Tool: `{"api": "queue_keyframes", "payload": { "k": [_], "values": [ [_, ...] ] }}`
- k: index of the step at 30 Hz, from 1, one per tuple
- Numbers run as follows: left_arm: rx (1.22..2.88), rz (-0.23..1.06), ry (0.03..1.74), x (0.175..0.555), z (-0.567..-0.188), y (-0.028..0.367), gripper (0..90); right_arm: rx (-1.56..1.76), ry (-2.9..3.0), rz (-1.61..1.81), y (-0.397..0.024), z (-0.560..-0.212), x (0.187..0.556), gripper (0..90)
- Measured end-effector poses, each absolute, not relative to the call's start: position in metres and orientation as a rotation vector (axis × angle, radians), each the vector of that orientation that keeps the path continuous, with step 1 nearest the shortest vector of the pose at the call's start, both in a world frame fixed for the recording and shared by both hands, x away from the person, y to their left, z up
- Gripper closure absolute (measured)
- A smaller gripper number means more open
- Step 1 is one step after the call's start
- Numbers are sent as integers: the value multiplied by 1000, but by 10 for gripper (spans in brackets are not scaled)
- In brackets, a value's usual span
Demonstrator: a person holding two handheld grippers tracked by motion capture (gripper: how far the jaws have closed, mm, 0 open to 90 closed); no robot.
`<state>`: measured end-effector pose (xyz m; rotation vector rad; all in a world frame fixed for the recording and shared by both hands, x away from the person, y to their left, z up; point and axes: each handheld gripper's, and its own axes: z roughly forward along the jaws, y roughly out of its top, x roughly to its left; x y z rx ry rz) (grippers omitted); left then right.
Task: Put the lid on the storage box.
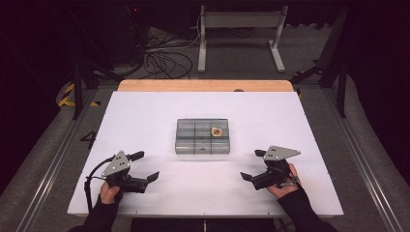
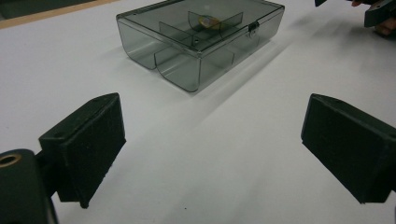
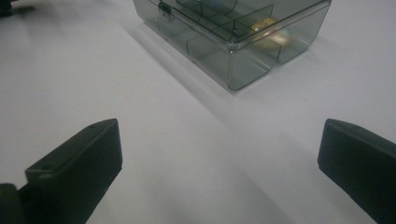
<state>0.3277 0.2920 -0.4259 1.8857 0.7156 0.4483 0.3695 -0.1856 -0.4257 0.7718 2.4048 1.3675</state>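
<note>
A smoky clear plastic compartment box (image 1: 202, 136) lies with its lid down in the middle of the white table top (image 1: 145, 111). A small yellow and red item (image 1: 217, 131) sits in its far right compartment. The left gripper view has the box (image 2: 201, 39) ahead with its front latch (image 2: 252, 28) to the right; the right gripper view has the box (image 3: 238, 32) and the item (image 3: 264, 23) inside. My left gripper (image 1: 146, 166) rests open near the front left, apart from the box. Open too, my right gripper (image 1: 253, 165) rests at the front right.
A wooden strip (image 1: 205, 85) borders the table's far edge. Beyond it stand a grey metal frame (image 1: 239, 34) and loose cables (image 1: 164, 58) on the floor. Bare white surface lies between each gripper and the box.
</note>
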Motion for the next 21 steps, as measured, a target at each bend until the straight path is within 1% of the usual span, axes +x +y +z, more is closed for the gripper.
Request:
{"api": "queue_keyframes", "payload": {
  "k": [21],
  "values": [
    [1901, 487, 744, 330, -424, 290, 71, 781, 2470, 1316, -181, -423, 373, 17]
  ]
}}
